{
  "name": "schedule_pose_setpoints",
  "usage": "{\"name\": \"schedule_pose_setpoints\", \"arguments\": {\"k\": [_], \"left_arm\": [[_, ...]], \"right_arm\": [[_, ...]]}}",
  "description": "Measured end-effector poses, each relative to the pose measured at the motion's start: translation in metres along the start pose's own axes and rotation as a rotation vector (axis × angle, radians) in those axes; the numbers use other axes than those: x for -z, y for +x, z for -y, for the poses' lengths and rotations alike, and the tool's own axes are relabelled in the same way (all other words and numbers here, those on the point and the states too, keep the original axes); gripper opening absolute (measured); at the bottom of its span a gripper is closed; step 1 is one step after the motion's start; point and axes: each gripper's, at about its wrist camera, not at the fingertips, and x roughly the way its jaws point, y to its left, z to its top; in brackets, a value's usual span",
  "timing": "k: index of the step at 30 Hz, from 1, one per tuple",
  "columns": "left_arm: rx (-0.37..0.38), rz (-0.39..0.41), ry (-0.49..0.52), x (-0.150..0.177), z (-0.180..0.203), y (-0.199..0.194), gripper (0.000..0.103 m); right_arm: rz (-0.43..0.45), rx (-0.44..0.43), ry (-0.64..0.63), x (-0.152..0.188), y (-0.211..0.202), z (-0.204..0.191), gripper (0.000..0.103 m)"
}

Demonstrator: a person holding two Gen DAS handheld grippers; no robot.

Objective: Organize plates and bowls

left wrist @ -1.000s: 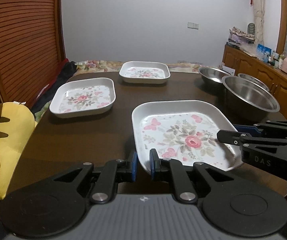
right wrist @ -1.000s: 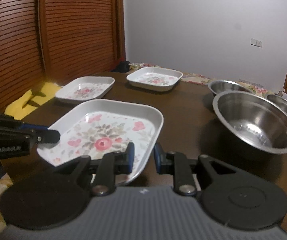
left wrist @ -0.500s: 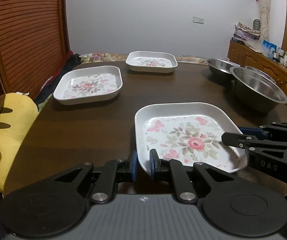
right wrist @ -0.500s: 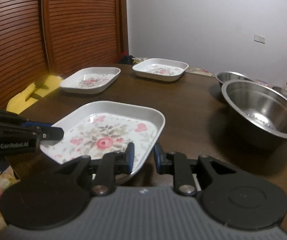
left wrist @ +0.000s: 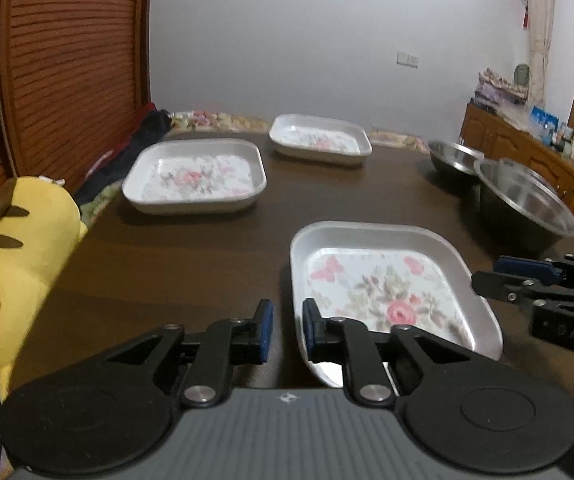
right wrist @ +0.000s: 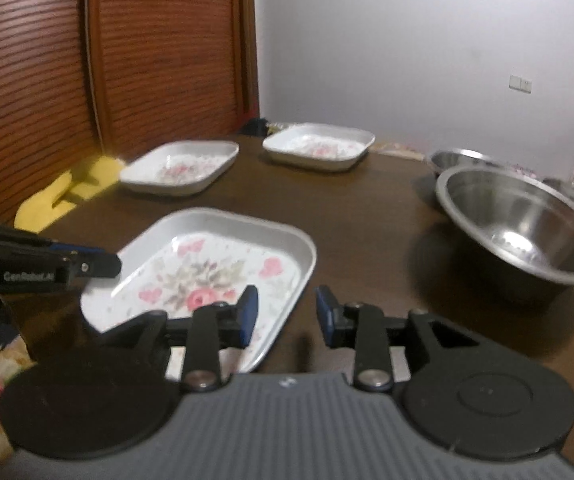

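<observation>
Left gripper (left wrist: 285, 330) jaws parted, narrow gap, pointing 12 o'clock; right gripper (right wrist: 286, 317) jaws wider apart.

Yellow plush (left wrist: 15, 264) beside table (left wrist: 175, 264); slatted doors (right wrist: 159, 48).

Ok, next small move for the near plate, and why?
Probably shut both on the rim: the left hand-held gripper and right hand-held gripper each straddle the edge of the near floral plate, jaws apart, so nothing grips it yet.
</observation>
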Motion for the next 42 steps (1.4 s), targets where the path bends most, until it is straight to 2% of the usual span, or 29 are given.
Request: {"name": "schedule_pose_setpoints", "arguments": {"k": [2, 6, 11, 14, 19, 27, 37, 42], "left_arm": [[0.001, 0.027, -0.006, -0.008, -0.005, -0.007, 0.034], [-0.012, 0.066, -0.006, -0.028, -0.014, -0.014, 0.038], [-0.042, 0.101, 0.008, -0.053, -0.030, -0.012, 0.051], [-0.059, 0.109, 0.010, -0.067, -0.044, -0.004, 0.058], [-0.074, 0.098, 0.006, -0.084, -0.070, 0.016, 0.058], [-0.090, 0.062, -0.005, -0.104, -0.110, 0.057, 0.058], [-0.087, -0.007, -0.017, -0.107, -0.144, 0.107, 0.038], [-0.085, -0.034, -0.035, -0.103, -0.154, 0.121, 0.031]], "right_arm": [[0.023, -0.010, -0.004, -0.010, -0.007, 0.002, 0.035], [0.061, -0.027, -0.020, -0.034, -0.009, 0.002, 0.038], [0.094, -0.052, -0.037, -0.061, 0.002, -0.002, 0.049], [0.098, -0.071, -0.037, -0.075, 0.013, -0.005, 0.052], [0.087, -0.098, -0.048, -0.093, 0.037, -0.016, 0.055], [-0.002, -0.166, -0.009, -0.113, 0.092, -0.033, 0.055], [-0.132, -0.226, 0.047, -0.124, 0.150, -0.044, 0.052], [-0.195, -0.233, 0.056, -0.123, 0.174, -0.047, 0.045]]}}
